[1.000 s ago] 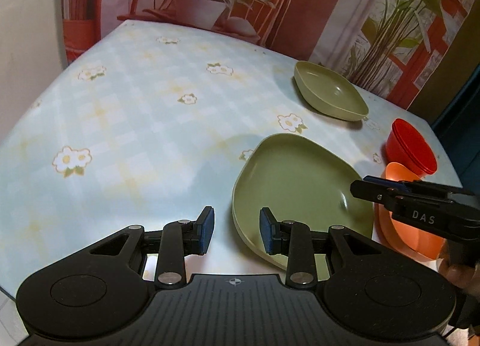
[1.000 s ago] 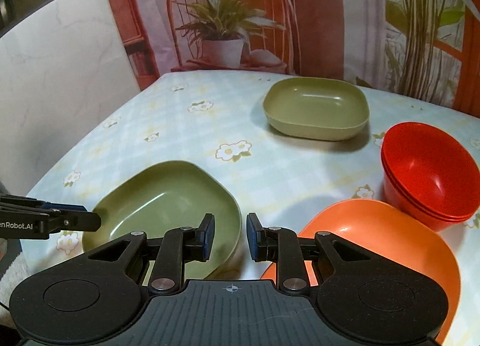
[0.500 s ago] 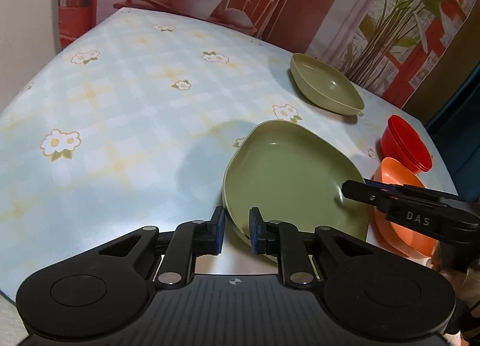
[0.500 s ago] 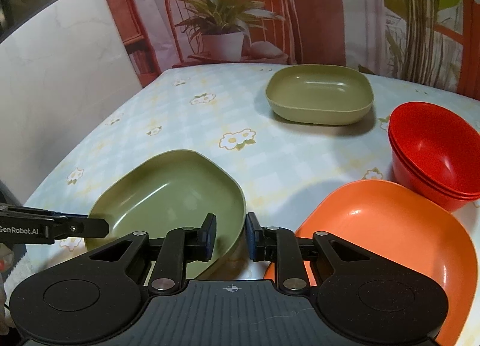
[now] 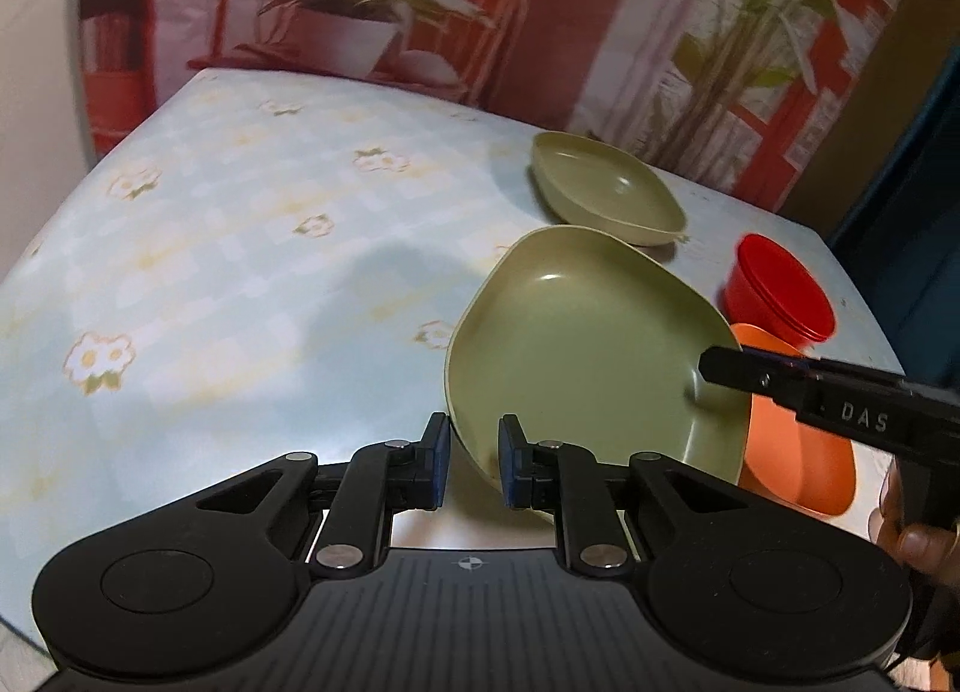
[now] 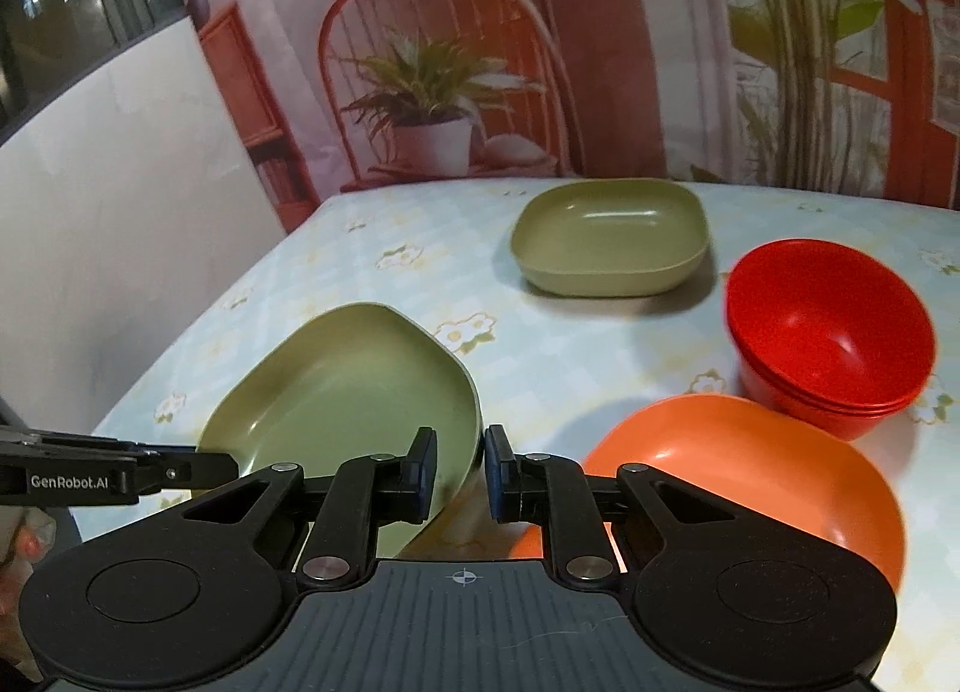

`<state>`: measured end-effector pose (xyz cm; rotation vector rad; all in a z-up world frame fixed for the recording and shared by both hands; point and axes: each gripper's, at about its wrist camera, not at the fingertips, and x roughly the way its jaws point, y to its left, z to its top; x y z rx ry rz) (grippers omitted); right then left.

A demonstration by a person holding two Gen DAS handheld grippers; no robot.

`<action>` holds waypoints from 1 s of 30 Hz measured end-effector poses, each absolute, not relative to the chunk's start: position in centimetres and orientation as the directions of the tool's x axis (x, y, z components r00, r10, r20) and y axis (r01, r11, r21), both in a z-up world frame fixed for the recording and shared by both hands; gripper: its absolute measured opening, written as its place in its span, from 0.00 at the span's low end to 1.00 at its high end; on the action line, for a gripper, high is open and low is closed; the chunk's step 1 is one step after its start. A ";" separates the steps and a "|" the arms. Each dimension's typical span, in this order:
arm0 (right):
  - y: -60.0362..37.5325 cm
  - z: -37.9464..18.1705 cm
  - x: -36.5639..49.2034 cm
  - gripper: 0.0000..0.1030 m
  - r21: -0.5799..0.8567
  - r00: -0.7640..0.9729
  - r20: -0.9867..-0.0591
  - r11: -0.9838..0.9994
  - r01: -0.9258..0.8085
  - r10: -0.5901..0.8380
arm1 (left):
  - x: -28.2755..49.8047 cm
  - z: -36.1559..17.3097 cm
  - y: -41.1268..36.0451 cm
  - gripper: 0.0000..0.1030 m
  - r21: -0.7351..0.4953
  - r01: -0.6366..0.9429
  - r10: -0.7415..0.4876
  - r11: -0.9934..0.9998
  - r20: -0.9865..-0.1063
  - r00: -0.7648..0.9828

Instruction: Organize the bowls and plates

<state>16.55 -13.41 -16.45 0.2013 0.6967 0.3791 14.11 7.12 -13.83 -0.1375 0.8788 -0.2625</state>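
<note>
A green square plate (image 5: 576,356) is held off the table between both grippers. My left gripper (image 5: 474,461) is shut on its near left rim. My right gripper (image 6: 459,473) is shut on its opposite rim; the plate (image 6: 348,398) tilts up in the right wrist view. A second green plate (image 6: 612,236) lies at the back of the table and also shows in the left wrist view (image 5: 606,194). An orange plate (image 6: 744,470) lies at the front right. A stack of red bowls (image 6: 828,332) stands behind it.
The table (image 5: 240,248) has a pale blue flowered cloth. A printed backdrop of chair and potted plant (image 6: 432,110) hangs behind it. A white wall (image 6: 108,200) runs along the left. The right gripper's arm (image 5: 840,410) crosses the left wrist view.
The left gripper closed on the green plate's rim. Both grippers then lifted the plate off the table and tilted it; the views rose with it.
</note>
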 end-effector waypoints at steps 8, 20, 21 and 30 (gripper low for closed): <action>-17.2 -15.7 15.6 0.16 0.357 0.746 -0.556 0.916 -0.184 0.366 | 15.1 -12.5 3.7 0.18 -0.186 0.295 -0.330 0.937 -0.748 0.576; -24.0 -15.8 14.2 0.16 0.402 0.810 -0.522 0.915 -0.045 0.269 | 15.9 -12.0 -2.5 0.19 -0.211 0.445 -0.432 0.870 -0.761 0.484; -24.6 -15.8 14.1 0.16 0.396 0.813 -0.523 0.918 -0.035 0.256 | 15.8 -12.1 -3.1 0.19 -0.213 0.453 -0.437 0.866 -0.762 0.477; -27.9 -17.1 13.0 0.16 0.404 0.816 -0.535 0.915 0.018 0.221 | 15.7 -13.9 -5.8 0.20 -0.236 0.497 -0.459 0.835 -0.797 0.392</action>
